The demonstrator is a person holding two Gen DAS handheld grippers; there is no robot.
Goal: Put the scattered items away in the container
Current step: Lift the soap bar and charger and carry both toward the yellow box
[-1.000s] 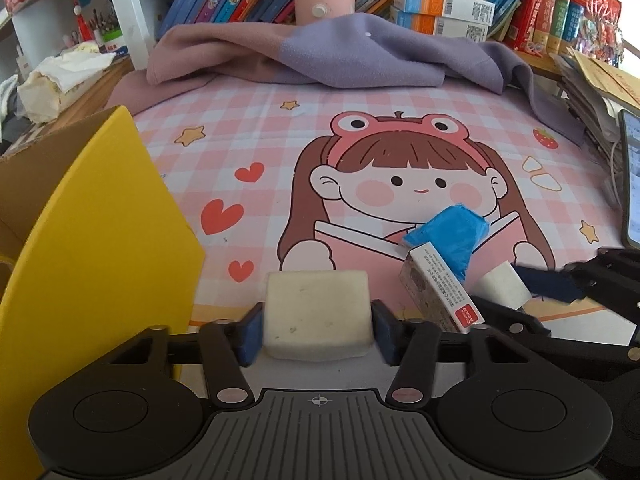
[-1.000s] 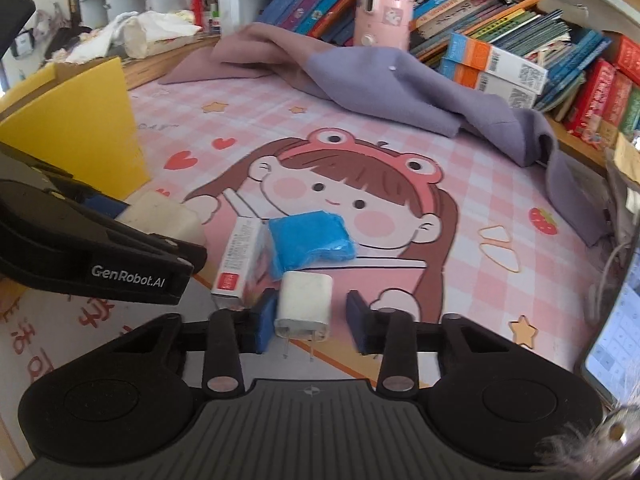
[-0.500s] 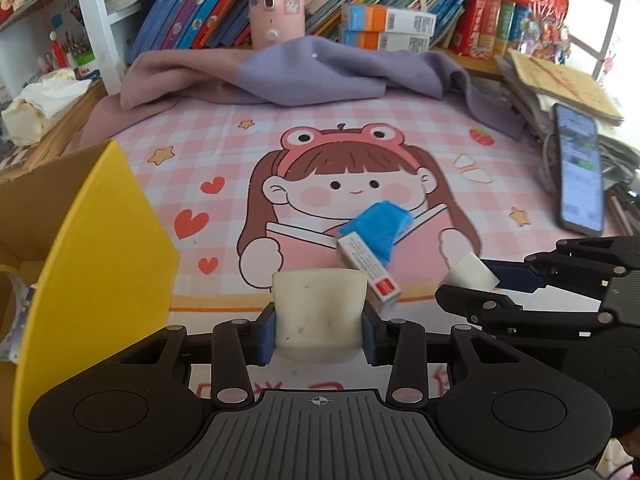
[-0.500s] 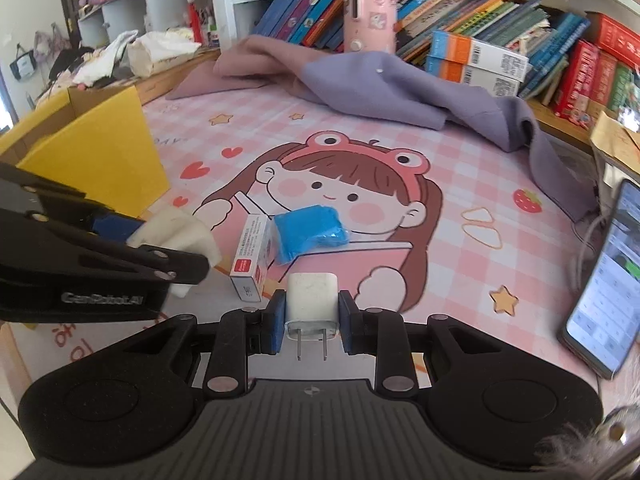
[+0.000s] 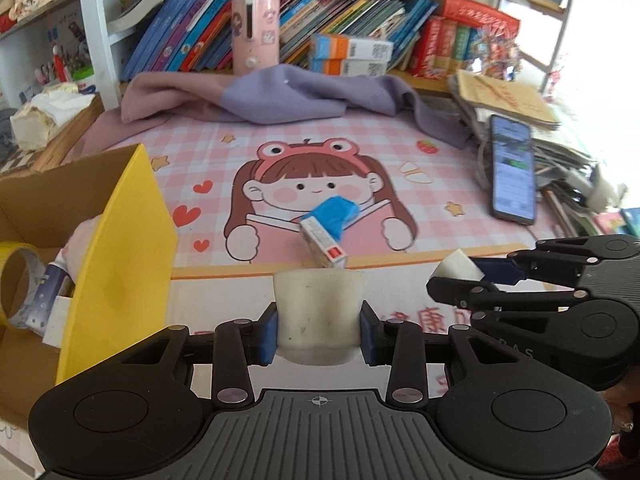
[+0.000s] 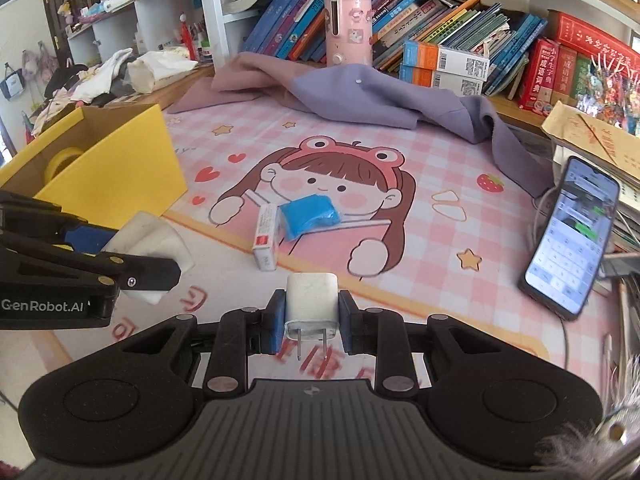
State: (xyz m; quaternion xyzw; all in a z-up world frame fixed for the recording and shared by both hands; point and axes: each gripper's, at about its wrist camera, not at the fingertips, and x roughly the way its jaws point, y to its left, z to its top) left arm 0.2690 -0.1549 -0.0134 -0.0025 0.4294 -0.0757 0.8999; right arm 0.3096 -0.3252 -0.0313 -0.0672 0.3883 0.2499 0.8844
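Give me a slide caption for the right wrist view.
Right gripper clamps a white charger above the mat; yellow box waits at left.

1. The left wrist camera sits just behind the left gripper (image 5: 319, 334), tilted down across the counter (image 5: 440, 184) toward the bookshelf (image 5: 360, 20) at 12 o'clock.
2. The right wrist camera rides behind the right gripper (image 6: 311, 320), with the same downward slant and heading.
3. Both stay close to their own jaws and far from the shelf.
4. Both views share the cartoon mat (image 6: 420, 152), the yellow box (image 5: 132, 248) at 9 o'clock, the phone (image 6: 572, 236) at 3 o'clock, and each other's gripper.
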